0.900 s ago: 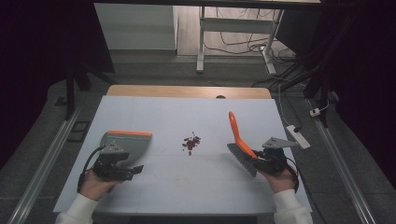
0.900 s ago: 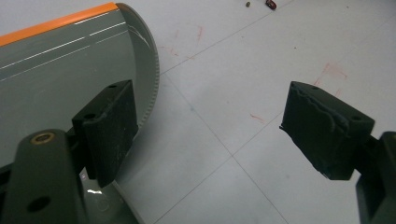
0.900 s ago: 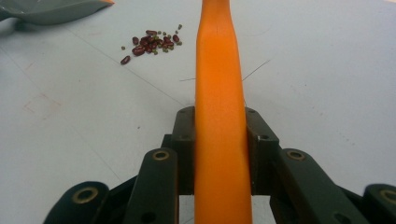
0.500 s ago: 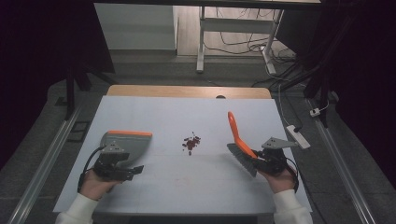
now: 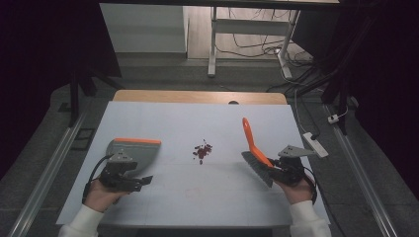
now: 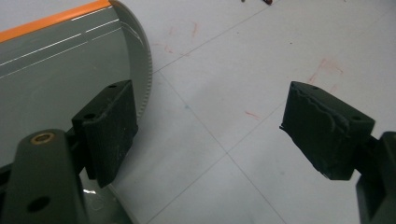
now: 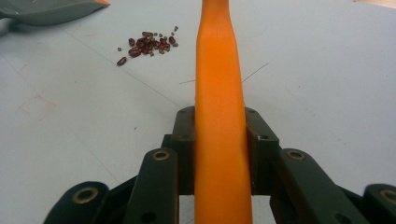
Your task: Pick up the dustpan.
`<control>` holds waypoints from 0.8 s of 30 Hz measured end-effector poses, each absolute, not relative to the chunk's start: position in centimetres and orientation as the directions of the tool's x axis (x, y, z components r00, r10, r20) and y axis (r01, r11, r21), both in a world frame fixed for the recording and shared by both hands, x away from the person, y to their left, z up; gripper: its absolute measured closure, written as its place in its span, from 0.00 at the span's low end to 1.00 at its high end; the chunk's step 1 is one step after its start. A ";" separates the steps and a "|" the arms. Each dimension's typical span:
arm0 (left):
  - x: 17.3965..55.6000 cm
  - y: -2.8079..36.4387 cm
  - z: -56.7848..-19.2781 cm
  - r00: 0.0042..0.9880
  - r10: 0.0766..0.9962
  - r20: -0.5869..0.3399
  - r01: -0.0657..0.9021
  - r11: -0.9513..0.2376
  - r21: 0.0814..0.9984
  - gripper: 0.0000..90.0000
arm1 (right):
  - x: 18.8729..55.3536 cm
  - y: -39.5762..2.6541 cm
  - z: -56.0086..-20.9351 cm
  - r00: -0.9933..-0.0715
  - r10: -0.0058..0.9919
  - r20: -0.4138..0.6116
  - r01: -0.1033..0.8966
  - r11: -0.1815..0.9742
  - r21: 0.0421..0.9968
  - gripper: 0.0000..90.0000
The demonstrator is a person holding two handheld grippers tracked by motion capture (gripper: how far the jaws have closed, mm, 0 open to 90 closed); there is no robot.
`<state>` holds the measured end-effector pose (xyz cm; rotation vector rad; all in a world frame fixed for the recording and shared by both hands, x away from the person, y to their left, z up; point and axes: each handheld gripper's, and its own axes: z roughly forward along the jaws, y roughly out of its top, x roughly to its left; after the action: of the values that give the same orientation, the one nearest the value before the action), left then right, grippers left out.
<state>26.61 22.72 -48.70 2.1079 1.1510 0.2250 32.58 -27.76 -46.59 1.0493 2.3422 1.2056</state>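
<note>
Right gripper view showed the right gripper (image 7: 219, 154) clamped on the orange brush (image 7: 218, 93) (beans (image 7: 148, 43) ahead-left); left gripper (image 6: 224, 135) gaped beside the dustpan (image 6: 60, 70).

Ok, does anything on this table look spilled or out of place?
Yes: a small heap of dark red beans lies loose mid-table, between the grey dustpan and the orange-handled brush clamped in the right gripper. Faint red marks stain the table too.

Pale grey-white table (image 5: 163, 118) with a wooden strip along its far edge, faint reddish marks on its top, small heap of dark red beans (image 5: 202, 151) lying near the middle, grey dustpan (image 5: 132, 150) with orange edge resting at left
</note>
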 end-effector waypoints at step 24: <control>26.8 23.8 -47.0 0.380 0.906 -0.185 0.806 -0.227 0.546 0.21 | 32.4 -28.1 -46.1 -0.694 0.715 0.081 0.456 0.349 0.819 0.78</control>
<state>26.79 23.76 -47.00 2.0772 1.4674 0.2298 32.40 -28.09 -46.14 1.0426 2.3250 1.2674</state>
